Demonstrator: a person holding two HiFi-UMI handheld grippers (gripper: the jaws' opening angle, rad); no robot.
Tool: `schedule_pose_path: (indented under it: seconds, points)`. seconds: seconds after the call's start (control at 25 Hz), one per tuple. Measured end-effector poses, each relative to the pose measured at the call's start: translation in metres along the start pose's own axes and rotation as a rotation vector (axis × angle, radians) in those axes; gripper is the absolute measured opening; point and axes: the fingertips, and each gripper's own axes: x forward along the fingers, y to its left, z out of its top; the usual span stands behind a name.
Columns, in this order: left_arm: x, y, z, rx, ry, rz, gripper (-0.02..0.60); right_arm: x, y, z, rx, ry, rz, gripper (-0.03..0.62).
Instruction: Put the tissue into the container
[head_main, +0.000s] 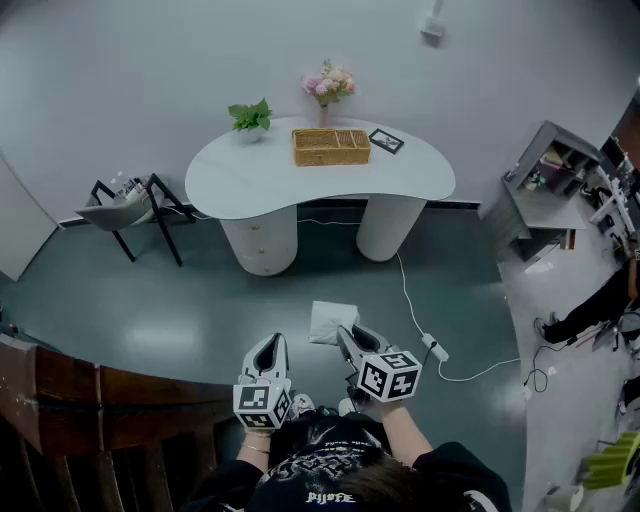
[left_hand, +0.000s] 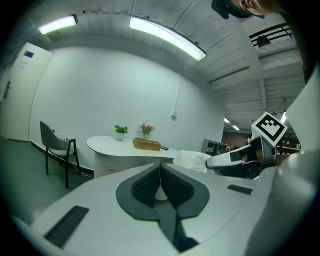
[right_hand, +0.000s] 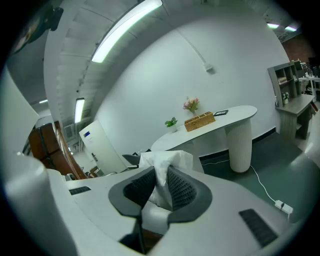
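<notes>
A white tissue (right_hand: 162, 167) is pinched between the ribbed pads of my right gripper (right_hand: 161, 186), and it sticks out past the jaw tips. In the head view the tissue (head_main: 331, 322) hangs over the grey floor in front of my right gripper (head_main: 348, 340). My left gripper (head_main: 268, 352) is beside it, its jaws pressed together with nothing in them (left_hand: 160, 186). The woven wicker container (head_main: 331, 146) stands on the white curved table (head_main: 240, 175), well ahead of both grippers. From the left gripper view the tissue (left_hand: 192, 159) and the container (left_hand: 146, 144) show too.
On the table stand a small green plant (head_main: 250, 117), a vase of pink flowers (head_main: 328, 88) and a dark framed object (head_main: 386, 141). A black chair (head_main: 125, 209) is left of the table. A white cable with a power strip (head_main: 434, 347) lies on the floor. Shelving (head_main: 555, 185) is at right.
</notes>
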Motion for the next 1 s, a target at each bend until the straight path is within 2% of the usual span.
schedule_pose_path:
  seconds: [0.16, 0.36, 0.44, 0.56, 0.8, 1.0]
  points:
    - [-0.003, 0.003, 0.005, 0.013, 0.001, -0.028, 0.026, 0.003, 0.01, -0.002, 0.009, -0.008, -0.011, 0.101]
    - [-0.005, 0.01, 0.003, 0.025, 0.006, -0.049, 0.026, 0.01, 0.017, 0.0, 0.116, -0.045, -0.002, 0.103]
    - [-0.007, 0.014, 0.003, 0.023, 0.01, -0.052, 0.026, 0.009, 0.015, -0.001, 0.101, -0.047, -0.029, 0.103]
    - [-0.003, 0.018, 0.004, 0.019, 0.009, -0.049, 0.026, 0.01, 0.011, 0.003, 0.083, -0.05, -0.045, 0.103]
    - [0.01, 0.019, 0.0, 0.015, 0.013, -0.027, 0.026, 0.021, -0.008, 0.007, 0.172, -0.055, -0.031, 0.102]
    - [0.036, 0.02, -0.001, -0.005, 0.023, -0.007, 0.026, 0.043, -0.031, 0.018, 0.175, -0.045, -0.022, 0.103]
